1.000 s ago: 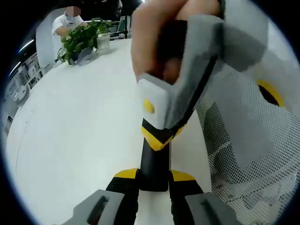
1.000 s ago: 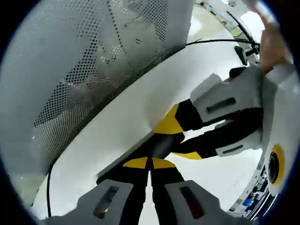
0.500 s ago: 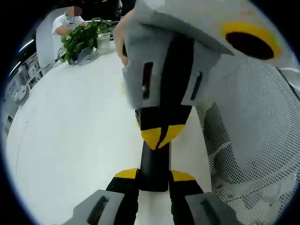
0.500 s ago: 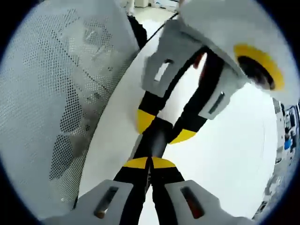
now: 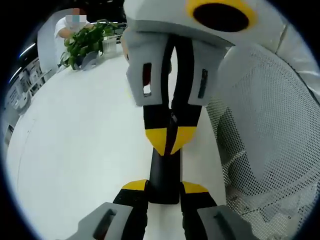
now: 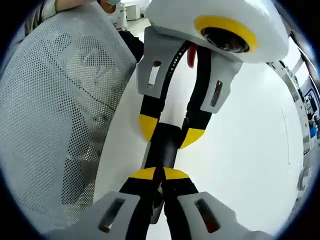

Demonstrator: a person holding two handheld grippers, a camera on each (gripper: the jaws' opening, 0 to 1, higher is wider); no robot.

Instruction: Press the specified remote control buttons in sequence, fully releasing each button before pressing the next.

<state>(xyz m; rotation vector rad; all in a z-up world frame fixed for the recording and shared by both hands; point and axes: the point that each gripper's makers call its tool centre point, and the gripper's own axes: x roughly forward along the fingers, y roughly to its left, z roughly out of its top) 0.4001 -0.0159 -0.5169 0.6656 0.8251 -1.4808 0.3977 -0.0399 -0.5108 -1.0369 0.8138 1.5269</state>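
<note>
A slim black remote (image 5: 164,172) stands out over the white table (image 5: 80,150), and my left gripper (image 5: 164,189) is shut on its near end, one yellow tip on each side. My right gripper (image 5: 170,141) comes in from above with its jaws shut and its yellow tips resting on the remote's far end. In the right gripper view, my right gripper (image 6: 160,174) is shut with its tips against the remote (image 6: 165,146). Beyond it, the left gripper (image 6: 168,132) clamps the remote's other end. The buttons are hidden.
A grey mesh chair back (image 5: 265,150) stands close beside the table edge and shows again as the chair back (image 6: 55,125). A potted green plant (image 5: 85,42) sits at the table's far end, with a person (image 5: 67,25) behind it.
My right gripper has rolled and swung round until it faces the left gripper head-on, with its tips staying at the remote. The left gripper and the remote have not moved.
</note>
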